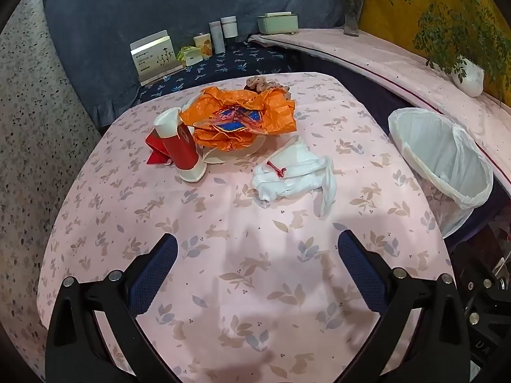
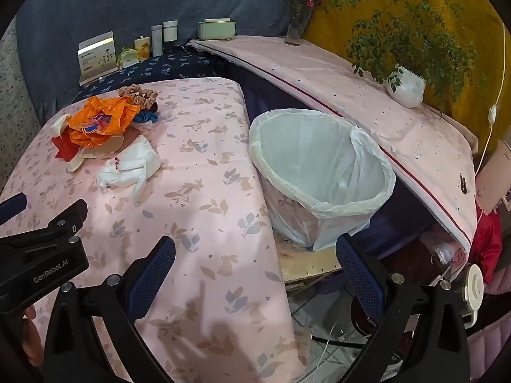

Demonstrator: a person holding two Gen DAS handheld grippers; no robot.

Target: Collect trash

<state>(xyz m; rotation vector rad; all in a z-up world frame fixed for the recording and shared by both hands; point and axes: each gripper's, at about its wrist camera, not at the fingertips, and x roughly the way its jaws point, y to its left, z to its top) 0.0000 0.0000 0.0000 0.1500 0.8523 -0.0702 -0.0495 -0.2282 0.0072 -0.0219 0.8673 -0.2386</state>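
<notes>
Trash lies on the pink table: a crumpled orange wrapper over a white bowl, a tipped red and white cup, and crumpled white tissue with a small red scrap on it. The wrapper, the tissue and the table also show in the right wrist view. A white-lined trash bin stands just off the table's right edge; it also shows in the left wrist view. My left gripper is open and empty over the near table. My right gripper is open and empty near the table's right edge, in front of the bin.
Scrunchies lie behind the wrapper. A back shelf holds a card stand, jars and a green box. A pink-covered ledge on the right carries a flower vase and a potted plant.
</notes>
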